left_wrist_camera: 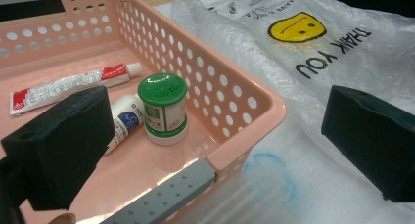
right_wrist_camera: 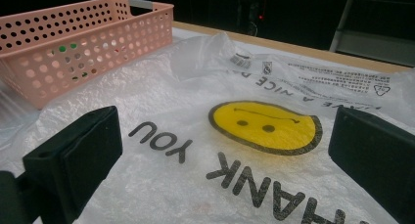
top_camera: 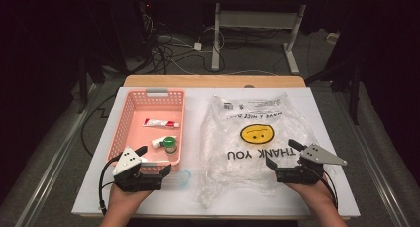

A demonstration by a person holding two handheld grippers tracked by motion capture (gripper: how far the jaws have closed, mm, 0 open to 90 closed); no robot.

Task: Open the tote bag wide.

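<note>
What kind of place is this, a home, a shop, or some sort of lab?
Most likely a lab or recording workspace, not a home. A white-topped table stands in a dark room, loose cables trail over the floor behind it, and a bare metal desk frame stands further back.

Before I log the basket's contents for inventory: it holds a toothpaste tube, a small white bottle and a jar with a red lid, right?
Not quite: the jar's lid is green, not red, as the left gripper view shows. The rest holds: the pink basket contains the toothpaste tube, the small white bottle and the jar standing upright beside it.
</note>
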